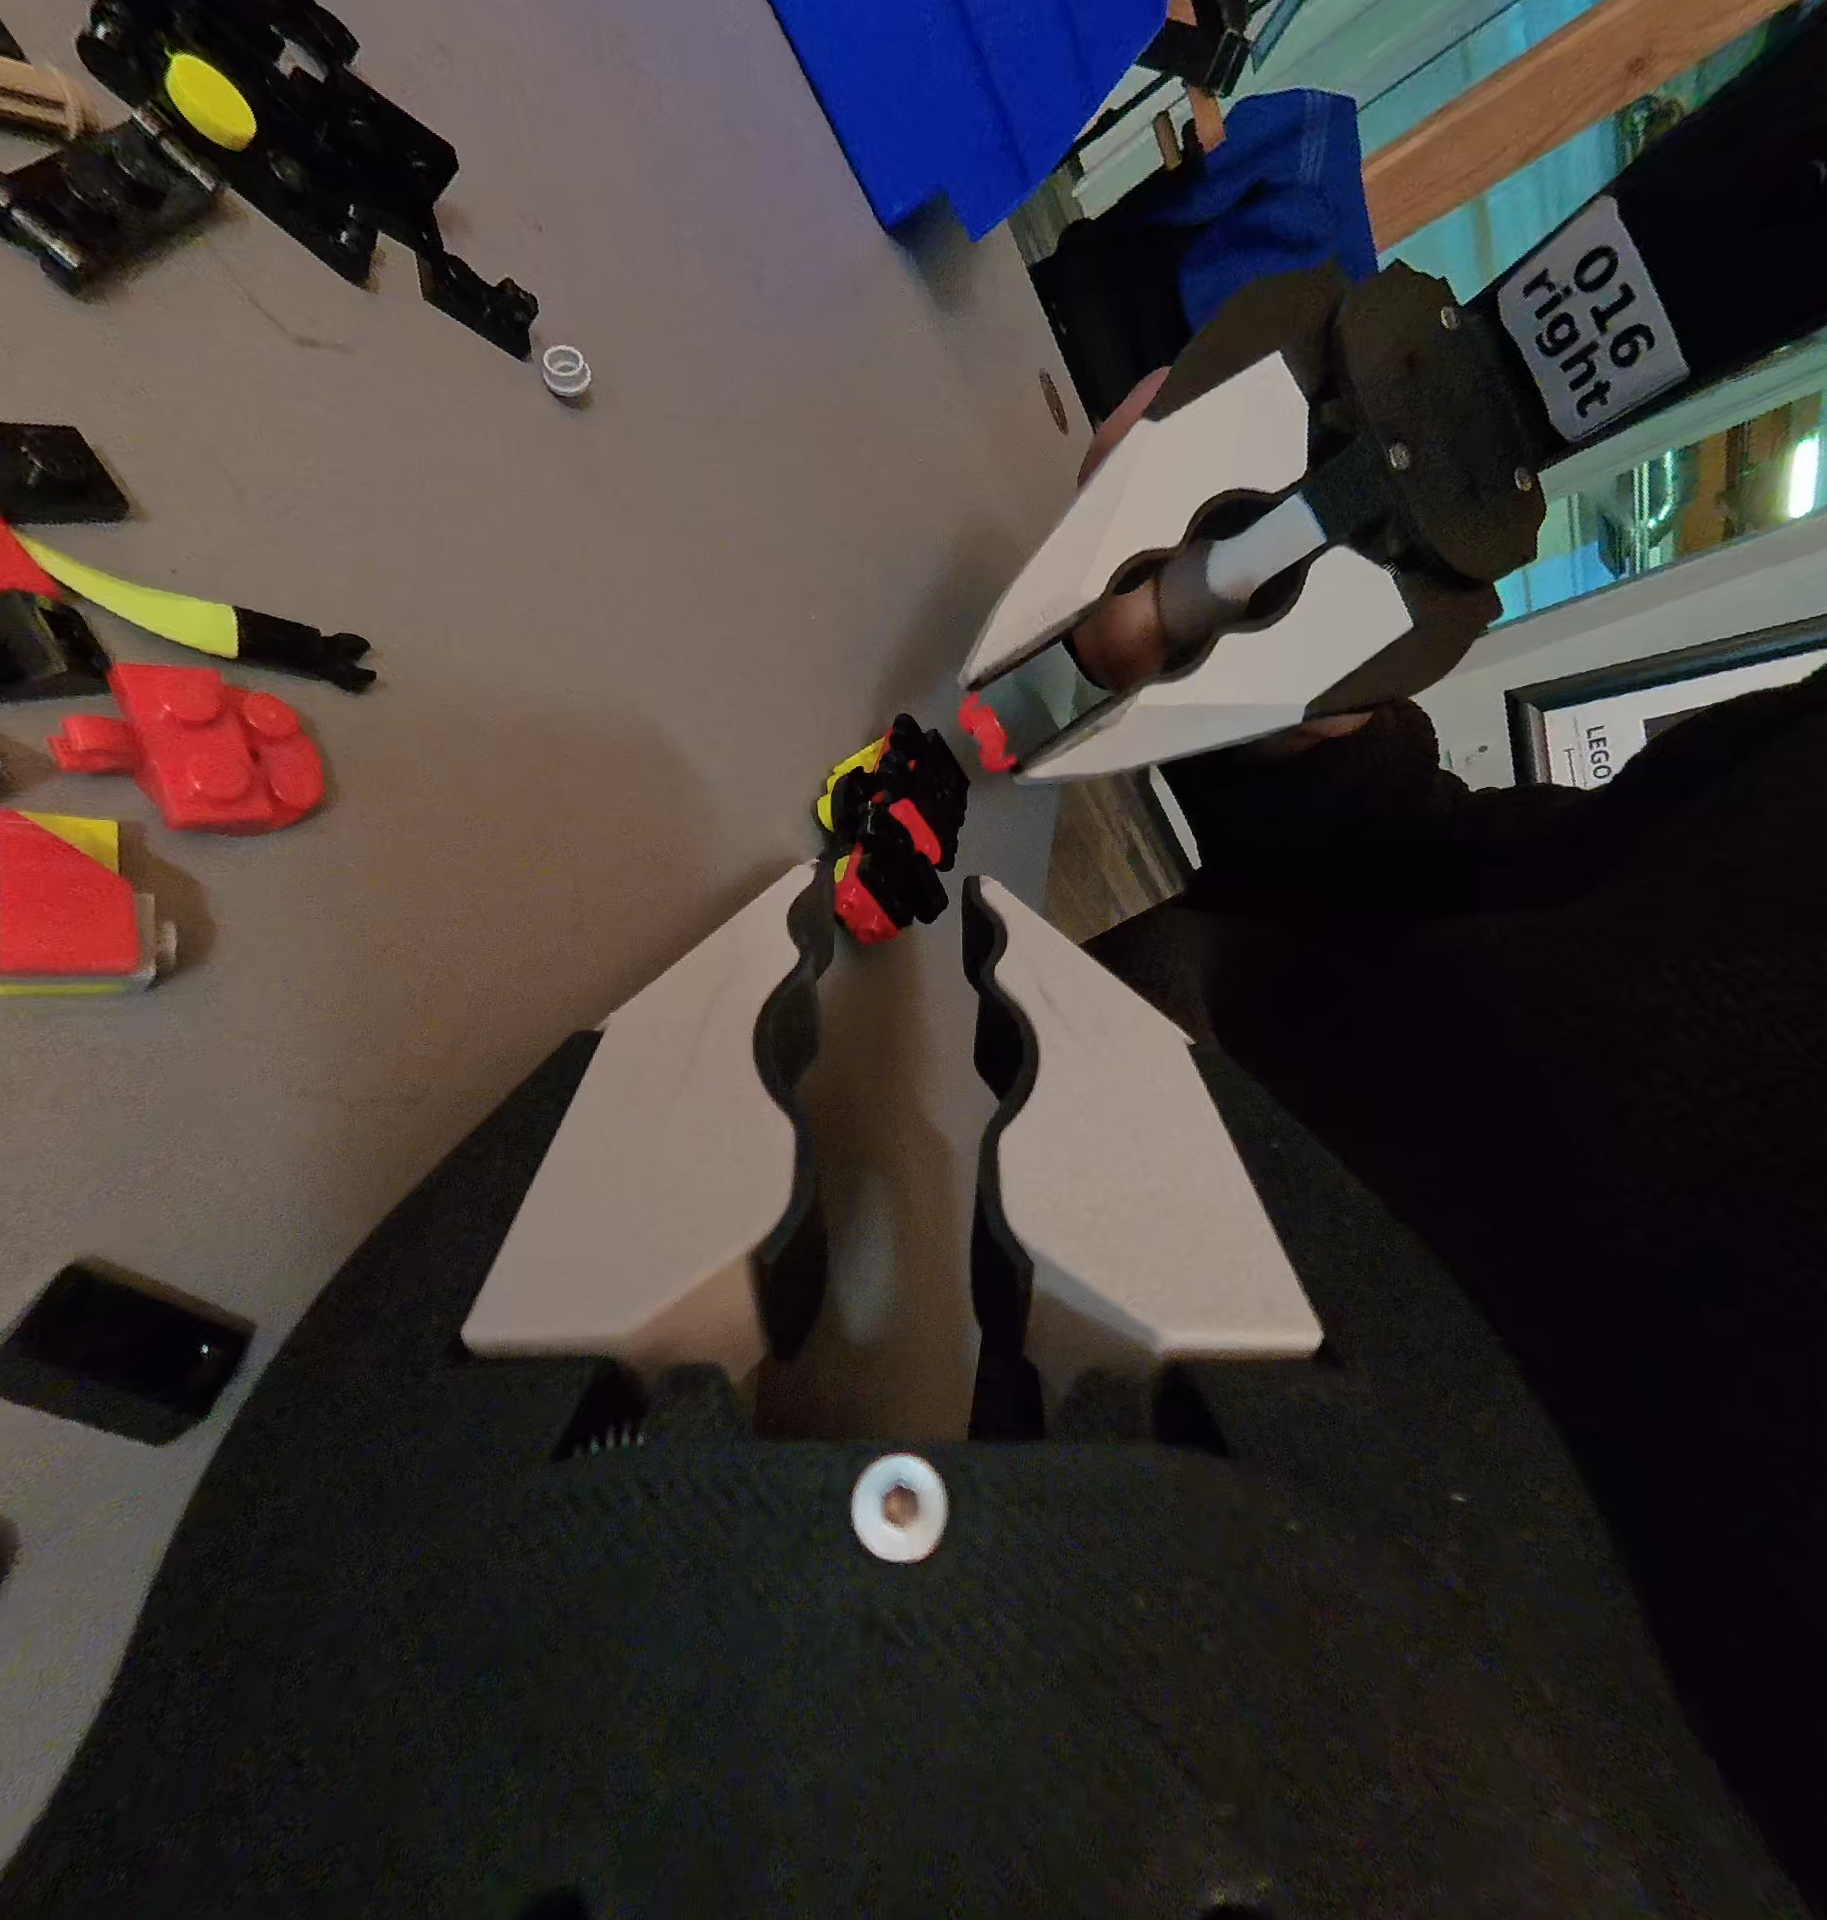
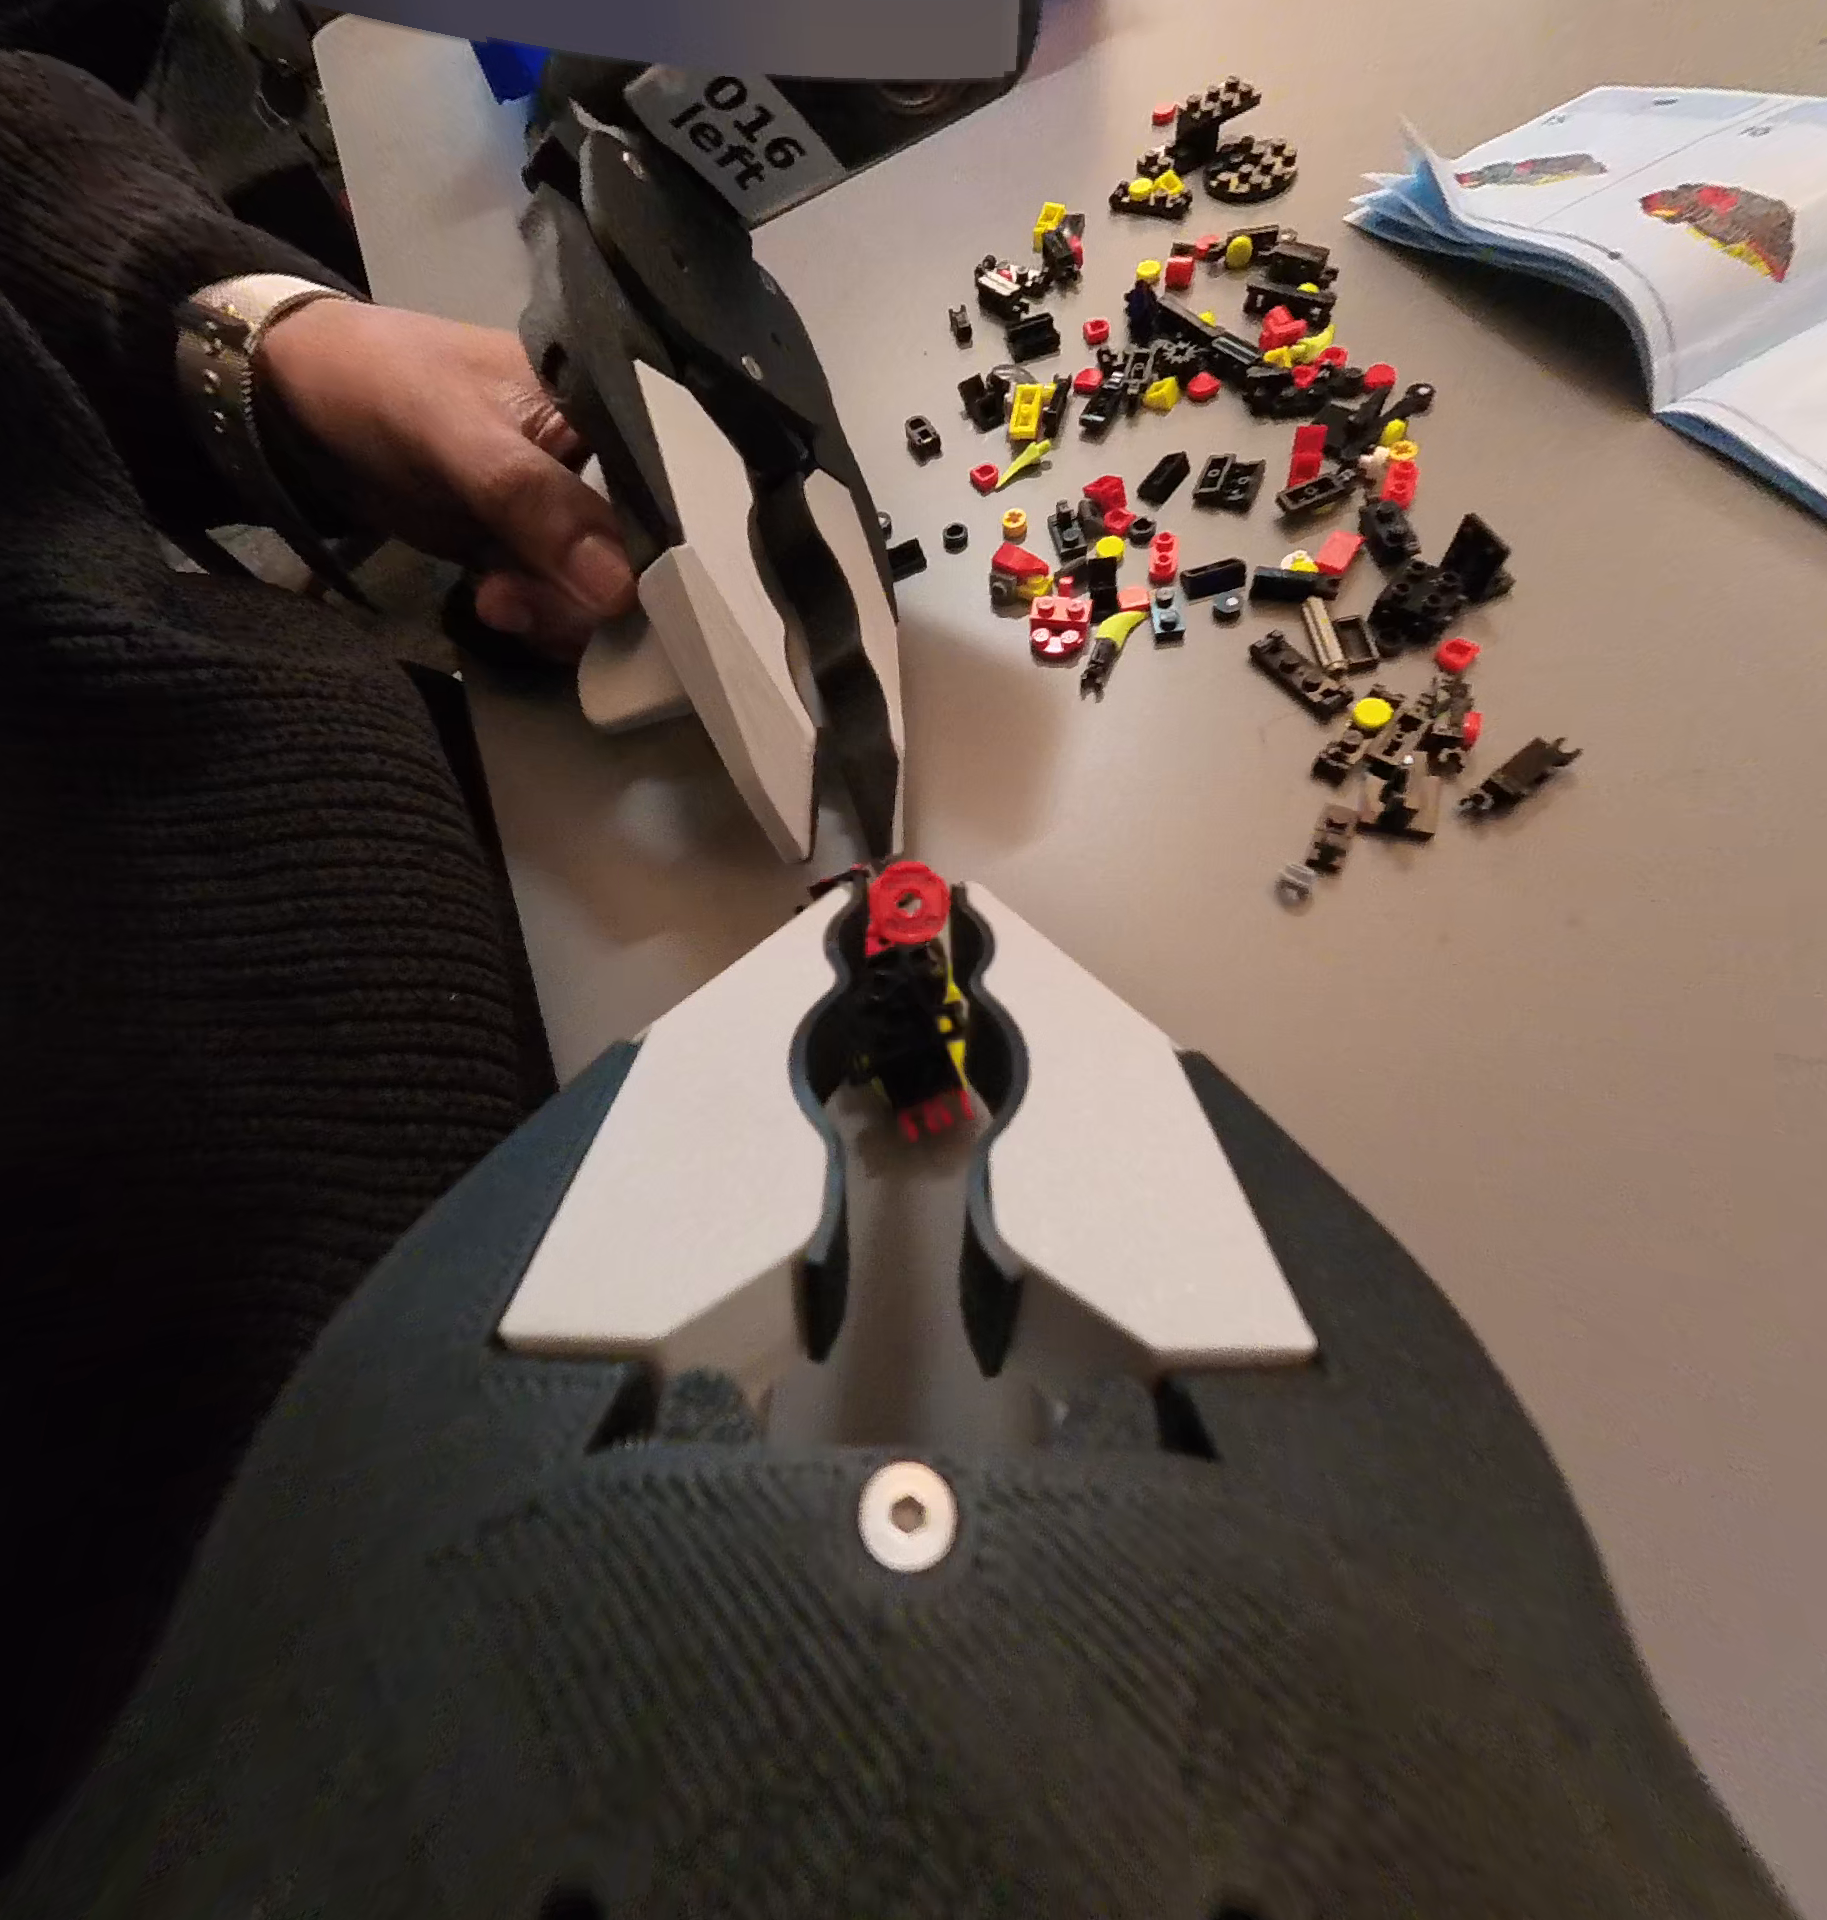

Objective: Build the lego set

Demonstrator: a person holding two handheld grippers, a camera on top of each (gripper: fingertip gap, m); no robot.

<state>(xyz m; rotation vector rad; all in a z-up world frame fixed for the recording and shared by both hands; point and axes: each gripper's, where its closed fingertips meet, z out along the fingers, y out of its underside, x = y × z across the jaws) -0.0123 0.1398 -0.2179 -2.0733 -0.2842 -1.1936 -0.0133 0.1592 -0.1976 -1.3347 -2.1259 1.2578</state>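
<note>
On grey table (image 2: 1304, 1039) | loose bricks (image 2: 1231, 447) | open booklet (image 2: 1667, 239)

A smooth, matte grey-beige worktop (image 2: 1408, 1143) fills most of both views, its surface lit softly and evenly from above, with faint pale reflections and blurred shadows. In the left wrist view, the worktop's edge (image 1: 1034, 312) gives way to strips of wood-grain floor (image 1: 1101, 842). Beyond it stand glass panels with a teal-tinted sheen (image 1: 1719, 343), crossed by a broad light-brown wooden beam (image 1: 1574, 104) and pale frames. Small bright lights (image 1: 1802, 468) gleam in the glass. A dark-framed white board (image 1: 1574, 748) leans at the far right of that view.
</note>
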